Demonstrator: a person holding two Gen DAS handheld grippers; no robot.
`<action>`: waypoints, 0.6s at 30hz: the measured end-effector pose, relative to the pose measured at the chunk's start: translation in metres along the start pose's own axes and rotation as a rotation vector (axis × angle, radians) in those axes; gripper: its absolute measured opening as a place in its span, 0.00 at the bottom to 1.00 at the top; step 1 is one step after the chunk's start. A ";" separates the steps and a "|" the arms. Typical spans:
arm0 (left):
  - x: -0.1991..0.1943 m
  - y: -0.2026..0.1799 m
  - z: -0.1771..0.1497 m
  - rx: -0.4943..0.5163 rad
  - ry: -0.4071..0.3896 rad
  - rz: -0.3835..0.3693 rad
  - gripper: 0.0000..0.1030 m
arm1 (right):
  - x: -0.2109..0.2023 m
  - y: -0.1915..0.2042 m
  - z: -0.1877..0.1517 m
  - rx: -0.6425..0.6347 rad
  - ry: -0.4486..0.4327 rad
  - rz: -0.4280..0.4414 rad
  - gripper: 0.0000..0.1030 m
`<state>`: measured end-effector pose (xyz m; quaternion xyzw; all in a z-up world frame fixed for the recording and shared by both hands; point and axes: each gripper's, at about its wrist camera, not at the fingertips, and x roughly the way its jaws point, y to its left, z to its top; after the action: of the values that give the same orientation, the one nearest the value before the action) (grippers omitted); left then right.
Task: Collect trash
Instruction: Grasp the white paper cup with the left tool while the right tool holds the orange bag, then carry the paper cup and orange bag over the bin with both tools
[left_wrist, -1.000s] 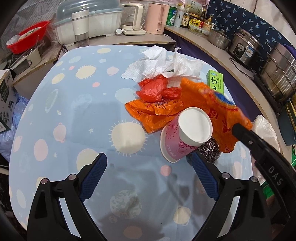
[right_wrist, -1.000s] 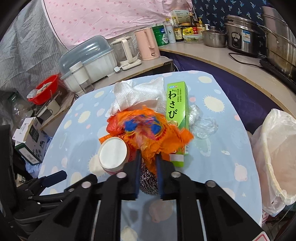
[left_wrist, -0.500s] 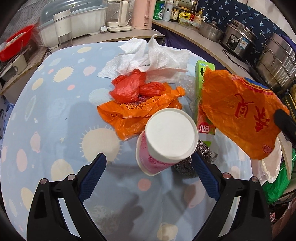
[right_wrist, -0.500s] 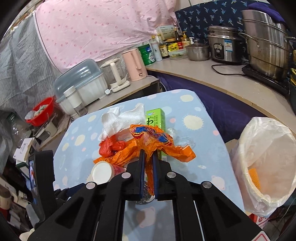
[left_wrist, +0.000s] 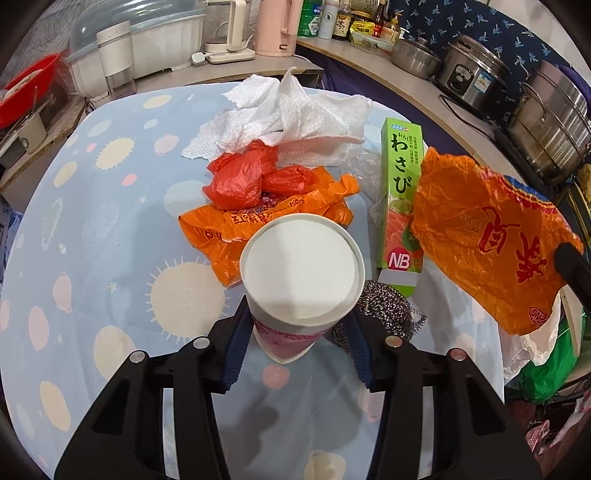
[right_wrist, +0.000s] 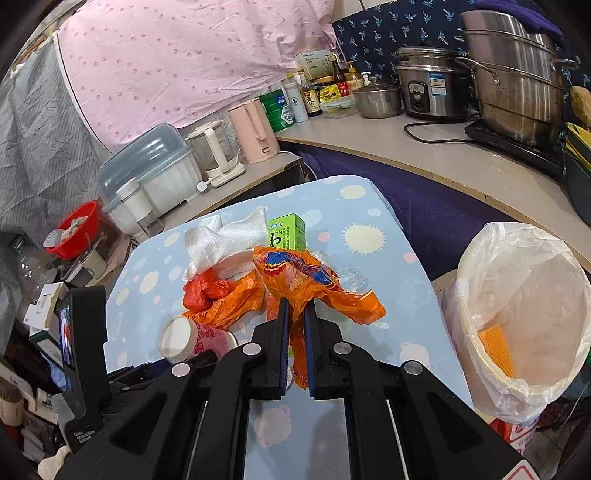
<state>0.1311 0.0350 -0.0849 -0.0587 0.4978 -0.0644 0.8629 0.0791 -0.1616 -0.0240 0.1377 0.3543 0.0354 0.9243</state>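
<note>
My right gripper (right_wrist: 296, 325) is clamped on an orange snack wrapper (right_wrist: 295, 273), its blue pads pinching the crumpled foil, which hangs above the table; in the left wrist view the same wrapper (left_wrist: 491, 236) floats at the right, off the cloth. My left gripper (left_wrist: 295, 332) has its pads pressed against both sides of a pink paper cup (left_wrist: 301, 266), which lies tipped with its white base toward the camera; the right wrist view shows that cup (right_wrist: 192, 338) lying on its side at the near left of the heap.

Behind the cup lies an orange plastic bag (left_wrist: 266, 221) with a red plastic bag (left_wrist: 243, 177) bunched on top of it, and crumpled white paper towels (left_wrist: 288, 114) beyond those. A green wasabi box (left_wrist: 400, 192) lies lengthwise to the right, touching a metal scouring pad (left_wrist: 388, 306) at its near end, with clear plastic film (left_wrist: 364, 162) by its left side. All of it sits on the table (left_wrist: 92, 221), covered in a pale blue cloth with suns and planets.

To the right of the table stands a trash bin (right_wrist: 517, 314) lined with a white bag; inside it I see an orange piece (right_wrist: 495, 349) against the wall, and I cannot tell what it is.
</note>
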 end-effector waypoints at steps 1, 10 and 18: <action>-0.002 0.000 0.000 0.001 -0.005 0.002 0.44 | -0.002 -0.001 0.000 0.000 -0.004 -0.001 0.07; -0.040 0.001 0.003 -0.002 -0.076 0.010 0.44 | -0.032 -0.009 0.006 0.017 -0.069 -0.013 0.07; -0.085 -0.013 0.007 0.021 -0.161 -0.026 0.44 | -0.073 -0.029 0.014 0.049 -0.159 -0.044 0.07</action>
<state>0.0938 0.0369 -0.0066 -0.0613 0.4252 -0.0759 0.8998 0.0335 -0.2047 0.0248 0.1549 0.2838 -0.0049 0.9463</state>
